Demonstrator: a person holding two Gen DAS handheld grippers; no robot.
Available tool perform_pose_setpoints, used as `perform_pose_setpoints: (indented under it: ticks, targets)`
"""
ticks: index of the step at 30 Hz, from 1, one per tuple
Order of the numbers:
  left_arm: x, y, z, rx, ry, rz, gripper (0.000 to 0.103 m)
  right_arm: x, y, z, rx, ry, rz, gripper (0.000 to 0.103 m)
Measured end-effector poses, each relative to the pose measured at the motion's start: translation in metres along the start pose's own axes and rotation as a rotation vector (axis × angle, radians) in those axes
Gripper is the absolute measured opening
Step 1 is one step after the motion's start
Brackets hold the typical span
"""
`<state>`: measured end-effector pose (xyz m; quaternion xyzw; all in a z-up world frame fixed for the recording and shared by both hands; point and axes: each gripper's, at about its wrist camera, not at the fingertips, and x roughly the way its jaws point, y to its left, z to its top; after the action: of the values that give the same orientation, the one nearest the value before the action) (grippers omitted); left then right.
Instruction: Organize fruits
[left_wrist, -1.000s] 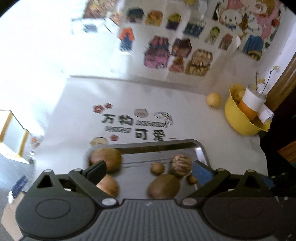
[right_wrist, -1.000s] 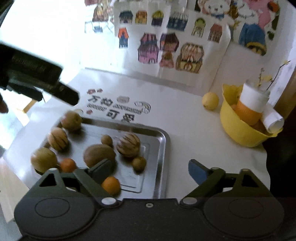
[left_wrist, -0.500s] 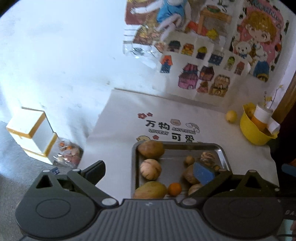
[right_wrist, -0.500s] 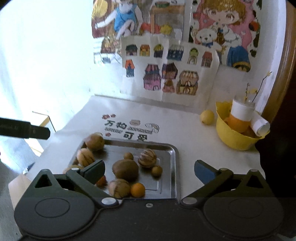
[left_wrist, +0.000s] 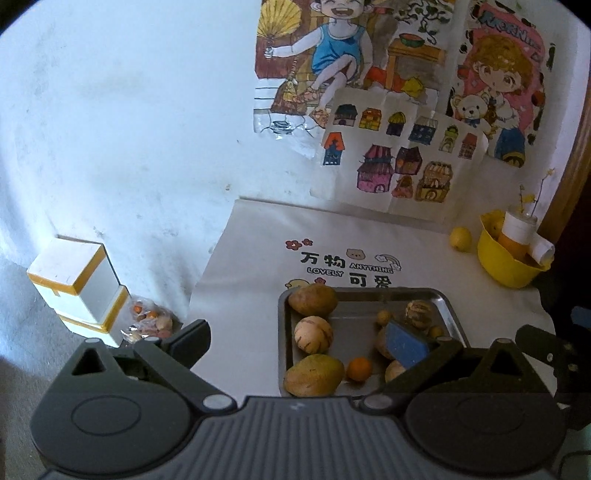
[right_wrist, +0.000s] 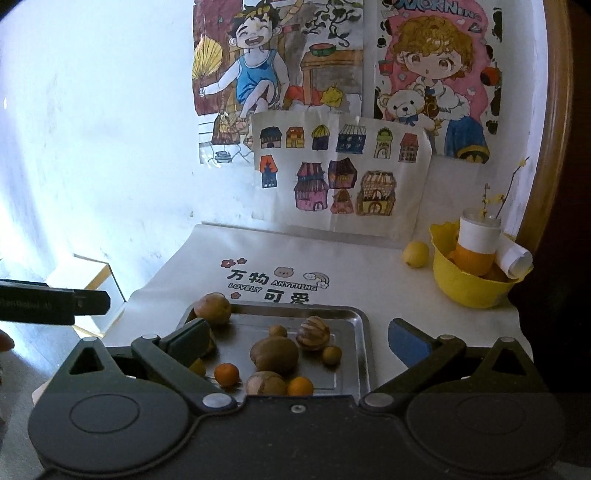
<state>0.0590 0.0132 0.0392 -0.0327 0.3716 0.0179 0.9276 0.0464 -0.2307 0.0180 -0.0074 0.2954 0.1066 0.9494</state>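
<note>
A metal tray (right_wrist: 364, 343) (left_wrist: 448, 314) sits on the white printed mat and holds several fruits: brown kiwis (right_wrist: 274, 354), striped round fruits (right_wrist: 313, 332) (left_wrist: 313, 334), small oranges (right_wrist: 226, 374) (left_wrist: 359, 368) and a mango (left_wrist: 313, 374). A lone lemon (right_wrist: 415, 254) (left_wrist: 460, 239) lies on the mat next to a yellow bowl (right_wrist: 465, 288) (left_wrist: 506, 266). My left gripper (left_wrist: 299, 343) is open and empty, held back above the tray's left edge. My right gripper (right_wrist: 297, 341) is open and empty, above the tray's near side.
The yellow bowl holds a white and orange cup, a paper roll and fruit. Drawings hang on the back wall (right_wrist: 340, 173). White boxes (left_wrist: 74, 284) and a bag of fruit (left_wrist: 149, 321) lie on the floor at the left. The left gripper's body (right_wrist: 51, 301) shows in the right wrist view.
Both grippers have pulled up and back from the tray, so the tray looks smaller and more wall shows. Both stay open and empty. The fruits have not moved.
</note>
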Motion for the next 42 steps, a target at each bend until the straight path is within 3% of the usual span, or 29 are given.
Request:
perform_pose_setpoints:
  ticks: [9, 22, 31, 42]
  targets:
    - [0.01, -0.003, -0.01, 0.005, 0.033, -0.006, 0.103, 0.002, -0.011, -0.005, 0.007, 0.019, -0.013, 0.102]
    - [0.026, -0.002, -0.048, 0.011, 0.124, -0.031, 0.103, 0.005, -0.018, -0.041, 0.027, 0.068, -0.04, 0.102]
    - [0.03, -0.001, -0.062, 0.046, 0.12, -0.021, 0.103, 0.006, -0.022, -0.059, 0.097, 0.121, -0.043, 0.102]
    - [0.023, 0.001, -0.071, 0.059, 0.125, -0.013, 0.103, 0.006, -0.011, -0.065, 0.051, 0.121, -0.044, 0.102]
